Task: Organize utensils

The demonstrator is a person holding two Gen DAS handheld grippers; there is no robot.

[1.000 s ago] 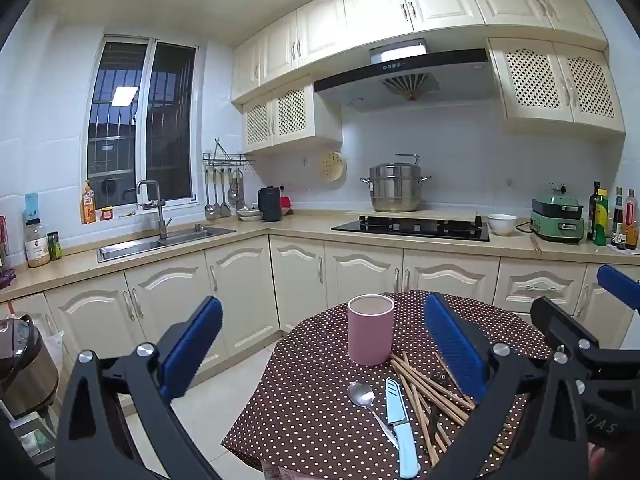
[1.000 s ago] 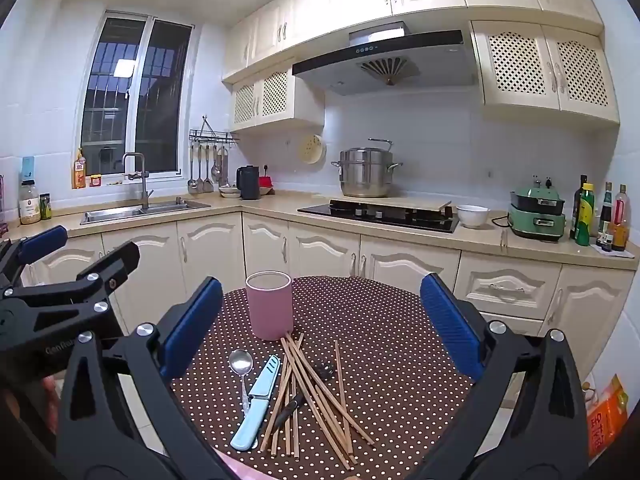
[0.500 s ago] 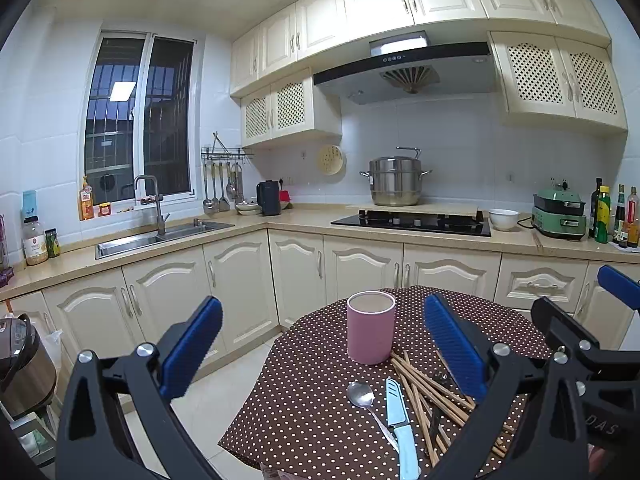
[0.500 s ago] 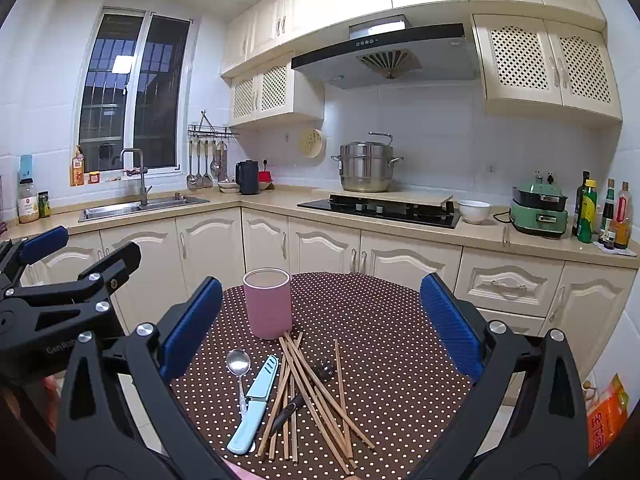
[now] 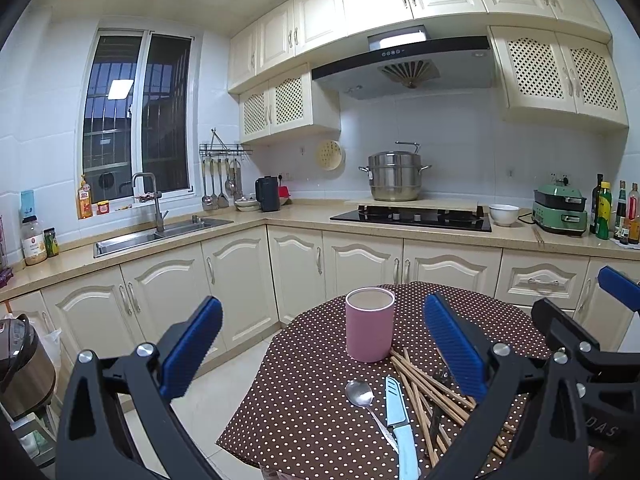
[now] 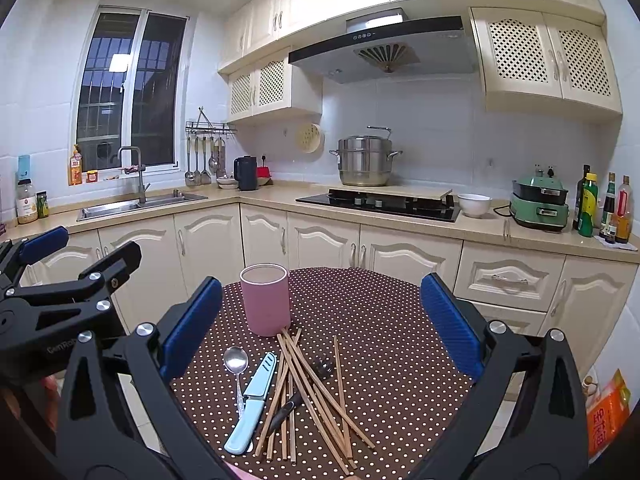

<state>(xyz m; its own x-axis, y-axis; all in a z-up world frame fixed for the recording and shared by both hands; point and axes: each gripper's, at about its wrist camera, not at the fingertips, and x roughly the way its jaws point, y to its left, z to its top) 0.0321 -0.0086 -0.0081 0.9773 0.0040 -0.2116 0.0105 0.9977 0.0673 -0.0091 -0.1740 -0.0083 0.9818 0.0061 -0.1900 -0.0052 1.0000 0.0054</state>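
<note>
While both grippers hover above the near edge of the round table (image 6: pixel 380 300), nothing is held. Left gripper (image 5: pixel 320 344): jaws spread wide, empty, off the table's left side. Spoon (image 6: pixel 236 364) lies leftmost on the dotted cloth, bowl facing the cup. Just right of it, a light blue knife (image 6: pixel 252 400), blade angled toward the cup. Pink cup (image 6: pixel 265 300) stands upright behind them, touching the chopstick tips. Chopsticks (image 6: pixel 312 392) sprawl in a loose crossed pile, with a dark fork (image 6: pixel 298 396) partly buried among them. Right gripper (image 6: pixel 320 340): jaws wide apart, empty, framing the whole utensil spread. Countertop (image 6: pixel 520 236) beyond, well apart.
</note>
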